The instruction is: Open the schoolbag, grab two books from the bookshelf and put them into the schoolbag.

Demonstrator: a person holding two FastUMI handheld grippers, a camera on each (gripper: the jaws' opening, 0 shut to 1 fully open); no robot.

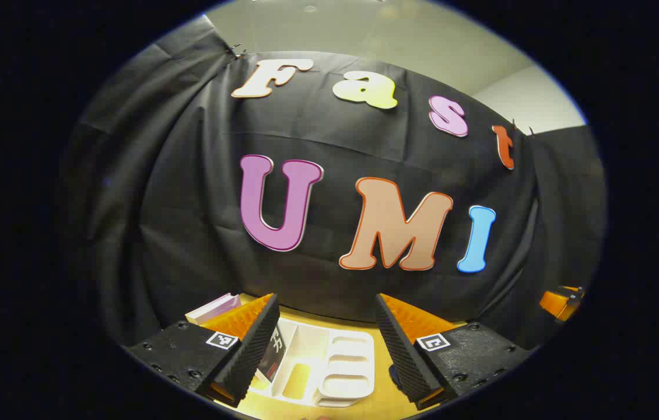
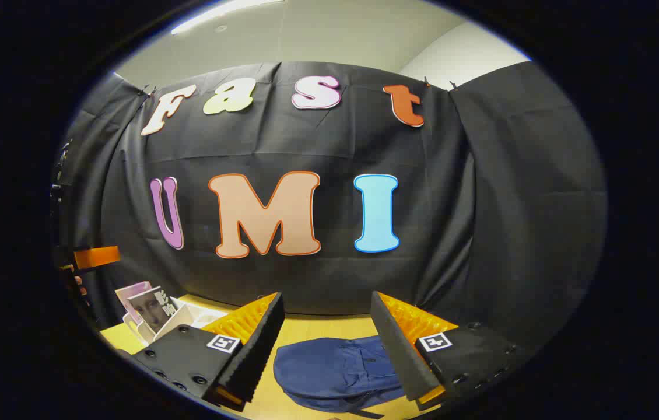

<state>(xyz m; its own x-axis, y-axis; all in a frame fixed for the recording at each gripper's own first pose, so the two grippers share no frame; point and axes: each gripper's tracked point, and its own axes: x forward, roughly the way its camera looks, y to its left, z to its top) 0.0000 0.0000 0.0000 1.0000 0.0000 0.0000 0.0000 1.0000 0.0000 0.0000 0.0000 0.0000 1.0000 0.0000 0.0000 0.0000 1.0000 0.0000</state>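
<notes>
Starting at the left of my left gripper view, a pale book (image 1: 213, 308) pokes up just behind my left finger, and beside it the white bookshelf (image 1: 329, 364) stands on the wooden surface (image 1: 382, 402), toward its back edge near the black cloth wall; a dark-covered book (image 1: 274, 353) leans in its left compartment, while the compartments to the right of that look bare. My left hand-held gripper (image 1: 326, 344) hangs above the bookshelf with its jaws spread wide and nothing between them, the fingers apart from everything below. At the far right edge of that view my other hand-held gripper (image 1: 563, 302) shows as a small piece, too little to read. In my right gripper view, the left hand-held gripper (image 2: 95, 256) shows at the far left edge, above the bookshelf (image 2: 149, 332), where a book with a face on its cover (image 2: 151, 309) stands upright in front of a pinkish one (image 2: 130, 291). Further right, my right hand-held gripper (image 2: 326, 341) is also wide open and holds nothing. Between and below its fingers the dark blue schoolbag (image 2: 335, 370) lies flat on the surface (image 2: 300, 329), well apart from the bookshelf, near the front edge; I cannot tell whether its zip is open.
</notes>
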